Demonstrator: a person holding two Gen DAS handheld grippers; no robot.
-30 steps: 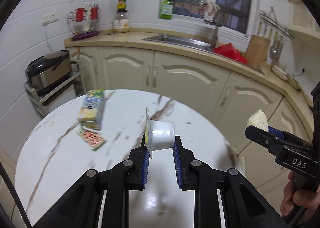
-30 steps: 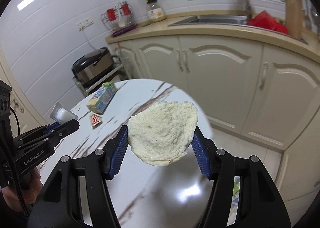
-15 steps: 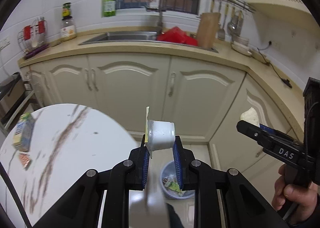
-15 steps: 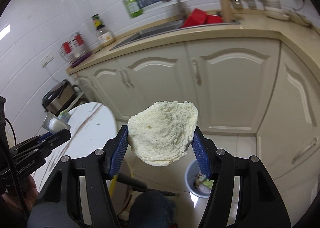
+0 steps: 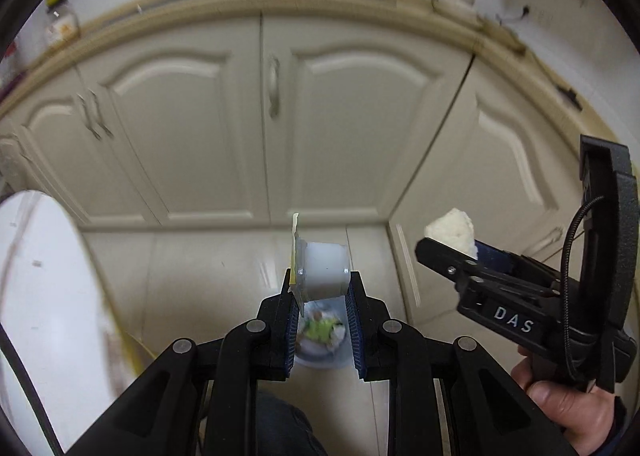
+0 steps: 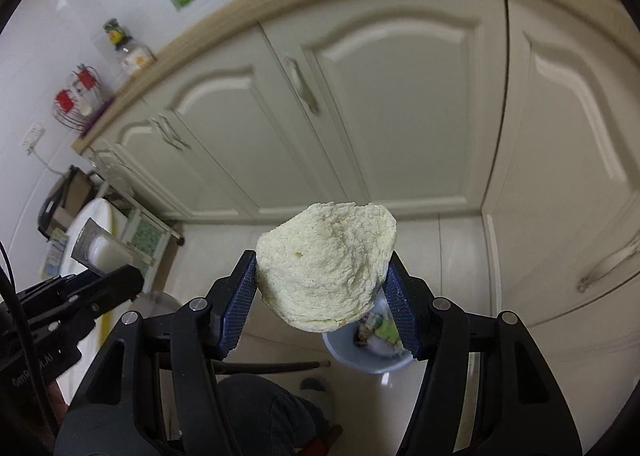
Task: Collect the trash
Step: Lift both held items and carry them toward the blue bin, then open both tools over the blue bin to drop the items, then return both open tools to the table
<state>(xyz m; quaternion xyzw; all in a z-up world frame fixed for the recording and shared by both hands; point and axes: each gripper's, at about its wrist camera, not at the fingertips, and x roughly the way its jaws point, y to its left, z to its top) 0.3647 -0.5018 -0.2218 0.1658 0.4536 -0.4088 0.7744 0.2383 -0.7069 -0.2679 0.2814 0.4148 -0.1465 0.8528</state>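
Above the small grey waste bin (image 5: 320, 348) on the tiled floor, we carry one piece of trash in each gripper. Our left gripper (image 5: 322, 288) is clamped on a white plastic cup (image 5: 324, 274) lying sideways, its peeled foil lid (image 5: 295, 252) standing up off the rim against the left pad. Our right gripper (image 6: 322, 284) squeezes a torn chunk of pale bread (image 6: 326, 268) between its blue pads (image 6: 240, 296).

In the left wrist view the bin sits directly below the cup, showing through the gap between the fingers, so a release there looks safe. In the right wrist view the bin (image 6: 360, 360) lies below and to the right of the bread, only partly under it; if we let go now, we judge the chunk could clip the rim or land on the floor beside a dark-trousered leg (image 6: 272, 408).

Other risks we see:
- the bread is soft and crumbly, so crumbs may fall outside the bin
- the loose foil could cling to the pad and drag the cup off line
- the bin is small and already holds scraps, and the two grippers are close, so dropping both together could knock one piece aside
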